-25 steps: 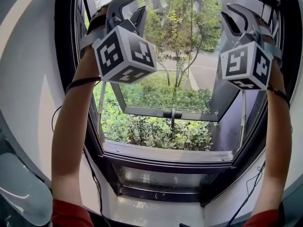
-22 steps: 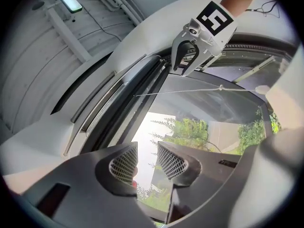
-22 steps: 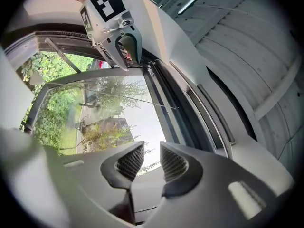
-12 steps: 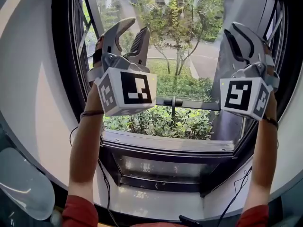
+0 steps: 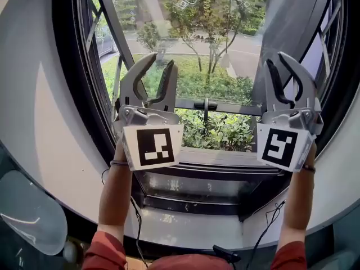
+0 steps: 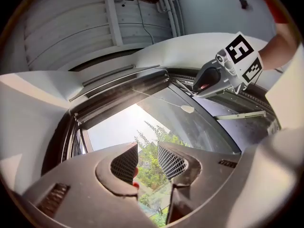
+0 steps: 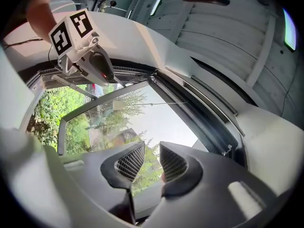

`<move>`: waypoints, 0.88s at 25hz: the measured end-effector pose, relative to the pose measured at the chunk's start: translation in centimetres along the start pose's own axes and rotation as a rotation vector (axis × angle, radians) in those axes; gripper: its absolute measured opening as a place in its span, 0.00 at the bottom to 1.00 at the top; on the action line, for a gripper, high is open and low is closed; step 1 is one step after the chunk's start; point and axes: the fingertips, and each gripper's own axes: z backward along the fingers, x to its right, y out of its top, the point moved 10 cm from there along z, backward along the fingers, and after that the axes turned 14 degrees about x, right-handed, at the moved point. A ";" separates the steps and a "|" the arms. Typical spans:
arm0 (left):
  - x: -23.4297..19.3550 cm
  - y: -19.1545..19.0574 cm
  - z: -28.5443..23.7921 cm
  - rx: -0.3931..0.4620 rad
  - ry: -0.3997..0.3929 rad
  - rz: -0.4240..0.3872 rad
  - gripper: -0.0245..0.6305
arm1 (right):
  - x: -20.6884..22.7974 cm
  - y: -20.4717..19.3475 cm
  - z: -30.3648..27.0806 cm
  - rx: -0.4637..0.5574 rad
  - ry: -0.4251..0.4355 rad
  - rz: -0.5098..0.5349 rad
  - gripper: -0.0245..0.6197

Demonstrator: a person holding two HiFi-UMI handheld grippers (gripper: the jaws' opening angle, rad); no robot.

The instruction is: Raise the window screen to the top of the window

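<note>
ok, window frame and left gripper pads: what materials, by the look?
Window frame: dark metal, probably coated aluminium; thin rigid profiles with a dull sheen. Left gripper pads: black, matte, grid-textured; likely rubber or plastic, can't tell which.

Matt dark window frame [image 5: 191, 206], glossy glass pane [image 5: 191, 189], left claw pads [image 6: 124, 164] (rough mesh)

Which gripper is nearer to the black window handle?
Left. The left gripper sits just left of the window handle; the right gripper stands farther off on its right.
</note>
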 end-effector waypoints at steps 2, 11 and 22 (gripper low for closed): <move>1.0 -0.5 1.4 -0.010 0.006 0.038 0.21 | -1.0 -0.1 1.3 -0.002 0.000 -0.034 0.20; 3.8 -1.4 7.3 -0.059 0.007 0.170 0.21 | -5.7 -0.1 6.7 -0.012 -0.011 -0.226 0.20; 7.9 -3.5 12.8 -0.162 0.018 0.309 0.21 | -10.8 -0.3 12.2 -0.040 -0.042 -0.495 0.20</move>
